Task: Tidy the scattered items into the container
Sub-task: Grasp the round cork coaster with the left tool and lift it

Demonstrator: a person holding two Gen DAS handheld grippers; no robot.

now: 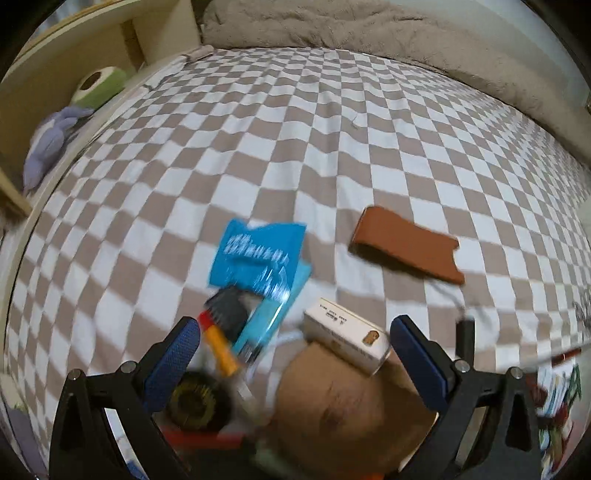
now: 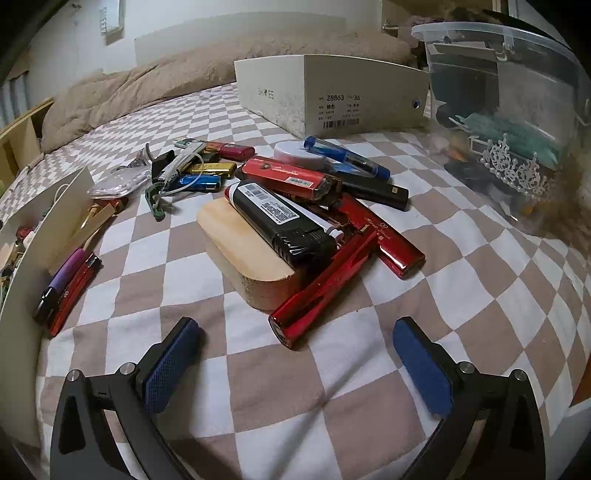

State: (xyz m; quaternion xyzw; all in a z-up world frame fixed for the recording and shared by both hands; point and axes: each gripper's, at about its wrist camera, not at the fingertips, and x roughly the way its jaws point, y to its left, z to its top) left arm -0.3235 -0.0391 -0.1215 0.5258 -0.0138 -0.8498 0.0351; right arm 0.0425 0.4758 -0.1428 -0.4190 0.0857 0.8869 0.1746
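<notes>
In the left wrist view my left gripper (image 1: 295,343) is open and empty above a blurred heap: a blue packet (image 1: 258,258), a white box (image 1: 347,339), a tan piece (image 1: 343,406) and a yellow-handled tool (image 1: 221,347). A brown case (image 1: 406,249) lies further out on the checkered bedspread. In the right wrist view my right gripper (image 2: 295,350) is open and empty, short of a pile of lighters: a black one (image 2: 280,225) on a wooden block (image 2: 240,251), several red ones (image 2: 317,295) and a blue pen (image 2: 347,157).
A white shoebox (image 2: 325,96) and a clear plastic tub (image 2: 509,103) stand at the back right. A cardboard box wall (image 2: 48,206) with items inside is at the left. A beige duvet (image 1: 369,29) lies at the bed's far end. Plush toys (image 1: 55,136) sit left.
</notes>
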